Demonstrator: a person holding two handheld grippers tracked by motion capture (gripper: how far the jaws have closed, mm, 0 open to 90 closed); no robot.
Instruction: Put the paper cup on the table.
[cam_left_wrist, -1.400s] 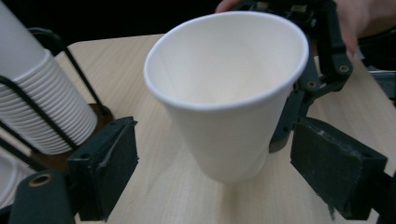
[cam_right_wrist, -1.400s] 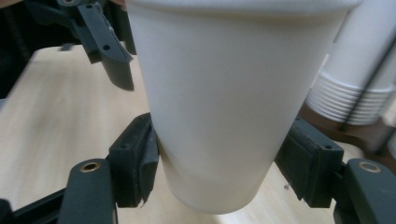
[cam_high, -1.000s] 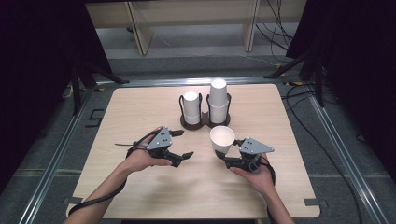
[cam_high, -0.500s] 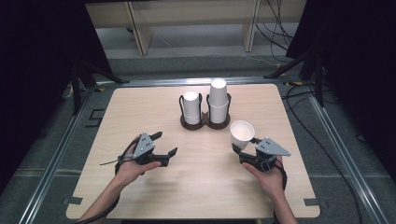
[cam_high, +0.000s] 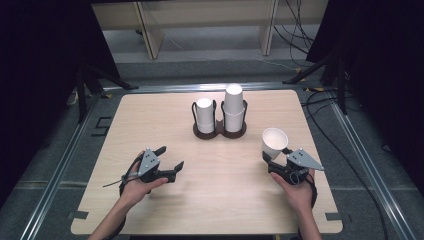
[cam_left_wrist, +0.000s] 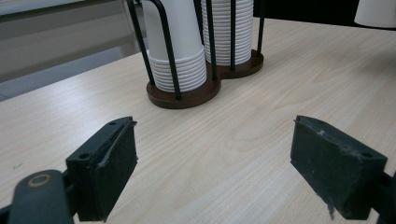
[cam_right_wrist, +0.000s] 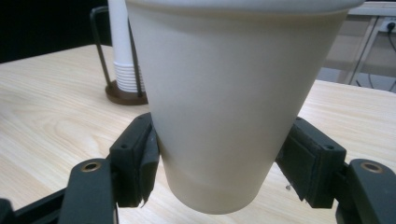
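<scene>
Cup (cam_high: 274, 142) sits clenched in the right gripper (cam_high: 272, 162) near the desk's (cam_high: 150, 115) right edge, upright, off the wood. Left gripper (cam_high: 170, 162), jaws released and empty, hovers over bare desk, well apart from the cup holder (cam_high: 220, 131).

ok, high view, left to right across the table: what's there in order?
Left gripper, jaws open and empty → shorter white paper cup stack → taller white paper cup stack → single white paper cup → right gripper holding it.
</scene>
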